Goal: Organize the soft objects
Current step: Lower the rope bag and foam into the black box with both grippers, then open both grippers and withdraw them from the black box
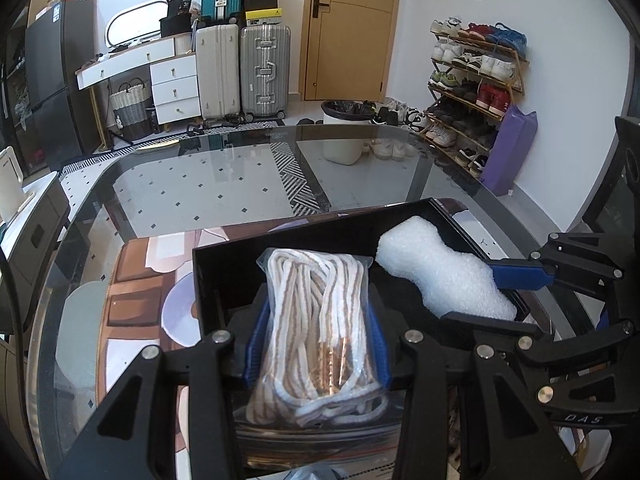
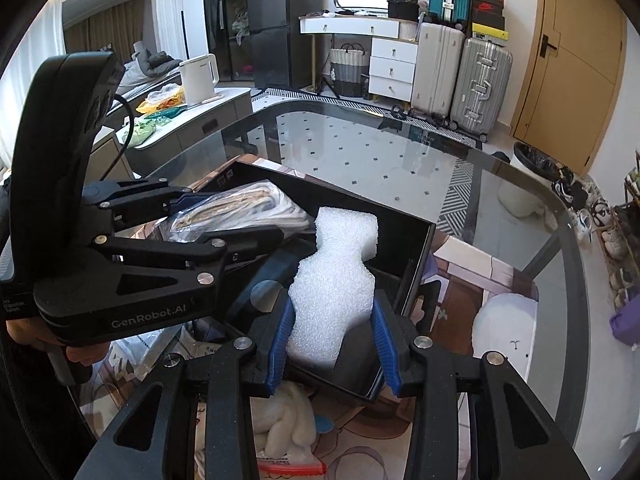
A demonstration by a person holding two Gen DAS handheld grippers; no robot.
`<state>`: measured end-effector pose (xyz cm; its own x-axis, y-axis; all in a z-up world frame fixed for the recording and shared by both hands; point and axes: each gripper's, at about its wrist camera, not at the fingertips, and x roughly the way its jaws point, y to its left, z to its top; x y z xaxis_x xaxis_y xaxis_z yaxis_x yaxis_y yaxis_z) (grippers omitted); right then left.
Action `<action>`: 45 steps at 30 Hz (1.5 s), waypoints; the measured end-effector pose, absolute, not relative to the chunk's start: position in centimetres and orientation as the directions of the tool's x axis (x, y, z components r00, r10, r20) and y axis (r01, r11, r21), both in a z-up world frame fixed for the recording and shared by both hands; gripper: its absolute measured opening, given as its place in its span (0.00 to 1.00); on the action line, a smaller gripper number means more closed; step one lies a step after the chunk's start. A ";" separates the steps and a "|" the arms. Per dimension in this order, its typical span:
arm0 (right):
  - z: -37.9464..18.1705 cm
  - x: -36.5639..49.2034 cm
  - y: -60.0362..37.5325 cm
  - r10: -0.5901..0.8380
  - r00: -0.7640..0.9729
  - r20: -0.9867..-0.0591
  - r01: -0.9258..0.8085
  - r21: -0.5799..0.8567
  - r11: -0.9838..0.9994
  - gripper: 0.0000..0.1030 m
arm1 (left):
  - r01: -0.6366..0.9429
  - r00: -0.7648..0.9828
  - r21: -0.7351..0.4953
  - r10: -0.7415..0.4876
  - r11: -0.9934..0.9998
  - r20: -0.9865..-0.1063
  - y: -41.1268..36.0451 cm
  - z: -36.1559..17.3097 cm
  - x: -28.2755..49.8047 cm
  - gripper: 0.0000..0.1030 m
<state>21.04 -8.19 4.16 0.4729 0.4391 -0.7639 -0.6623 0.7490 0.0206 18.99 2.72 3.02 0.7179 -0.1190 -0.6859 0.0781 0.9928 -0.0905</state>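
A black open box (image 1: 224, 248) (image 2: 416, 248) stands on the glass table. My left gripper (image 1: 318, 344) is shut on a clear bag of striped beige-and-white rope (image 1: 320, 312), held over the box's left part; the bag also shows in the right wrist view (image 2: 244, 212). My right gripper (image 2: 334, 344) is shut on a white foam piece (image 2: 340, 272), pinching its near end over the box's right part; the foam shows in the left wrist view (image 1: 436, 276) too. A white fluffy cloth (image 2: 286, 420) in a bag lies on the mat below the right gripper.
A printed mat (image 1: 132, 292) lies under the box on the glass table (image 1: 224, 184). Plastic bags (image 2: 168, 344) lie on the mat at the left. A side counter with a white kettle (image 2: 199, 78) stands to the left. Suitcases, a shoe rack and a bin stand beyond the table.
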 end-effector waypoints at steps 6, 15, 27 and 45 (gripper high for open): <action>4.2 20.4 -7.9 0.439 0.469 -0.766 -0.659 0.027 0.752 0.37 | 0.093 0.717 -0.076 -0.120 0.993 -0.686 2.7 3.2 19.0 0.42; 4.5 18.7 -8.0 0.436 0.526 -0.730 -0.663 -0.031 0.748 0.46 | 0.123 0.711 -0.068 -0.136 0.990 -0.690 2.3 3.5 18.4 0.63; 6.9 15.3 -14.0 0.460 0.621 -0.635 -0.549 0.067 0.833 1.00 | 0.105 0.778 -0.130 -0.162 0.986 -0.607 3.6 6.0 14.5 1.00; 5.6 10.2 -16.1 0.480 0.599 -0.641 -0.520 0.145 0.842 1.00 | 0.028 0.805 -0.109 -0.087 0.994 -0.587 5.4 4.7 8.1 1.00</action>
<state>10.22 -16.11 5.55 0.5987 0.4800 -0.6412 -0.5198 0.8419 0.1448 8.08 5.36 4.74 0.8048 -0.0873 -0.5870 0.0285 0.9937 -0.1087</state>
